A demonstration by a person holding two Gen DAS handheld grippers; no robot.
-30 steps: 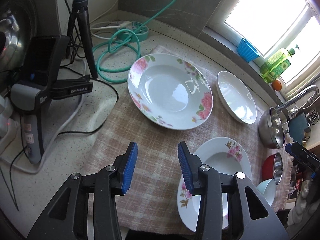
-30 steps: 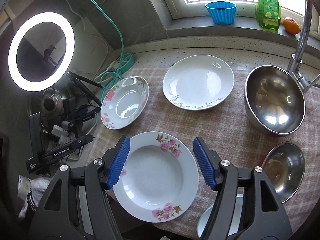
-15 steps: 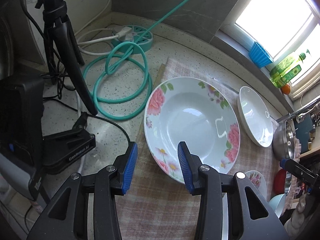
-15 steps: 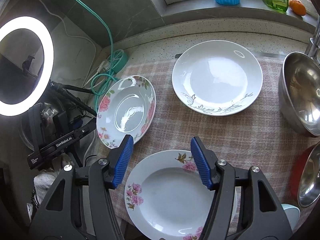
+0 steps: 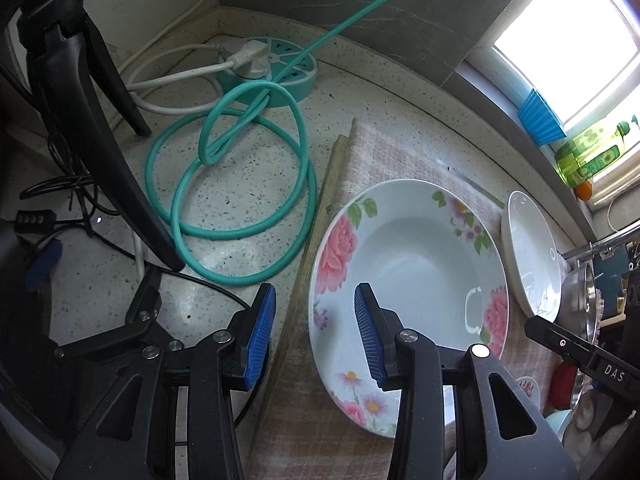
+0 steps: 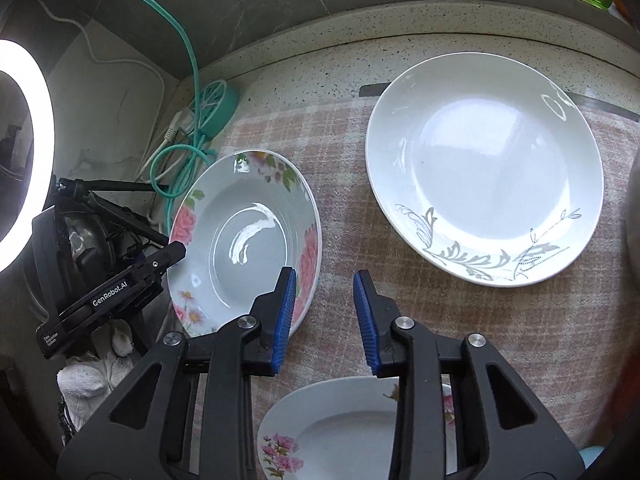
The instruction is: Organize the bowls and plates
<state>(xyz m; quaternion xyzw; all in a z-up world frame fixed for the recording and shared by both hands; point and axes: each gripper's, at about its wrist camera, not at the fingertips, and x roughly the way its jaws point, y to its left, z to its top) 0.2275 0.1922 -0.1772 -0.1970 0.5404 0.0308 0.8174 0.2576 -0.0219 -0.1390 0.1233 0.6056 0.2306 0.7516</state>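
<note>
Rose plate [image 5: 408, 280]: on the checked cloth [image 5: 384, 160], left rim between the left gripper [image 5: 316, 336] pads, untouched.
Left gripper: closing, parted.
Right gripper [image 6: 325, 316]: narrowing over cloth, empty.
Change: both grippers have come nearer the rose plate.

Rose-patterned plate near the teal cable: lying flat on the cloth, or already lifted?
Tipped: in the right wrist view the rose-patterned plate stands tilted off the checked cloth, its left rim at the left gripper.

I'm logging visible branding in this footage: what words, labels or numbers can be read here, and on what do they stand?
"GenRobot.AI": white print on the black handheld device body at the rose plate's left edge, right wrist view.
"DAS": white letters, cut off, on the black bar at right, left wrist view.
Small white label on the device's lower end: too small to read.
Green dish-soap bottle label: blurred.
</note>
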